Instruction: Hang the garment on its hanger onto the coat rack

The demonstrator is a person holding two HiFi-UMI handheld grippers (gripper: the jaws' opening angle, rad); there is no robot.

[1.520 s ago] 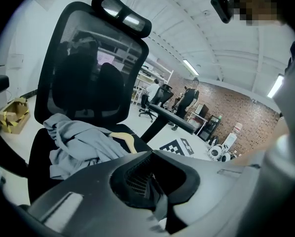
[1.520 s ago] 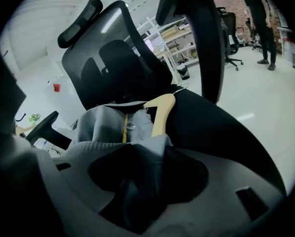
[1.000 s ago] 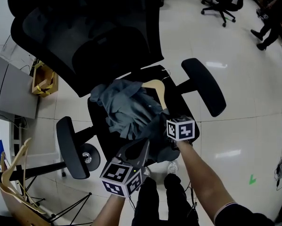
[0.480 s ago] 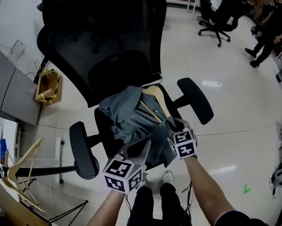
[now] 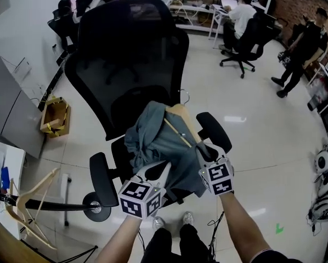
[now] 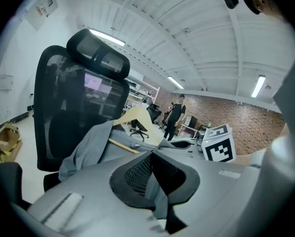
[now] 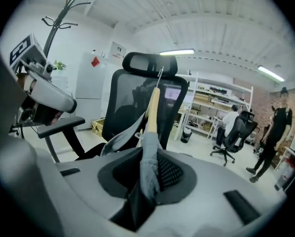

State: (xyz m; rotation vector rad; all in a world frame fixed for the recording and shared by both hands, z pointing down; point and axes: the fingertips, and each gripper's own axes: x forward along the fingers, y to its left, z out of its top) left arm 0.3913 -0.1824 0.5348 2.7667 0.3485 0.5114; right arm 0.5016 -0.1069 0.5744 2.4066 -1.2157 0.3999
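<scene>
A grey-blue garment (image 5: 164,141) on a wooden hanger (image 5: 181,116) is held up over the seat of a black office chair (image 5: 125,64). My left gripper (image 5: 159,171) is shut on the garment's lower edge; in the left gripper view the cloth (image 6: 86,149) runs up from the shut jaws (image 6: 152,157) to the hanger (image 6: 135,117). My right gripper (image 5: 204,149) grips the garment's right side. In the right gripper view a fold of cloth (image 7: 148,167) is pinched between the pads, with the hanger (image 7: 152,107) upright behind it. The coat rack (image 7: 58,9) rises at the far left.
The chair's armrests (image 5: 213,130) flank the garment. Spare wooden hangers (image 5: 29,201) and a black rack leg lie at the lower left, with a cardboard box (image 5: 55,114) beside a grey cabinet. More chairs (image 5: 241,48) and people stand at the back right.
The garment and hanger have come up off the chair seat, and both grippers have risen with them. The view has tilted up, so more of the room shows.
</scene>
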